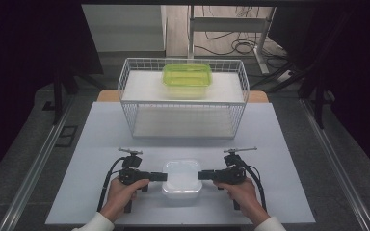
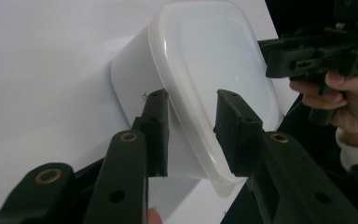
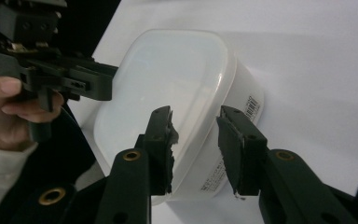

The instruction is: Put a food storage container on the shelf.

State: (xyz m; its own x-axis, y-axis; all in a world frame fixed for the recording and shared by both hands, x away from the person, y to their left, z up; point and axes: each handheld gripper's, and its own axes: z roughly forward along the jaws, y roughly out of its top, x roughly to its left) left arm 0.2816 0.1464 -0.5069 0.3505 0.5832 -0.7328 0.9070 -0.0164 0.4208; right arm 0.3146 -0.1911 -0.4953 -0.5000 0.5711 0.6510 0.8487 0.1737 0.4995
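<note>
Flanking a lidded white plastic container (image 1: 182, 178) near the tabletop's (image 1: 279, 144) front edge, the left tongs (image 1: 161, 176) and right tongs (image 1: 203, 175) were both spread, each straddling the lid's rim at opposite sides without pinching it.

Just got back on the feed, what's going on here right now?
A person holds a gripper in each hand at a white lidded tub on the table. The left gripper and right gripper each have open jaws straddling the tub's rim from opposite sides. Behind, a green box sits on a wire rack.
</note>
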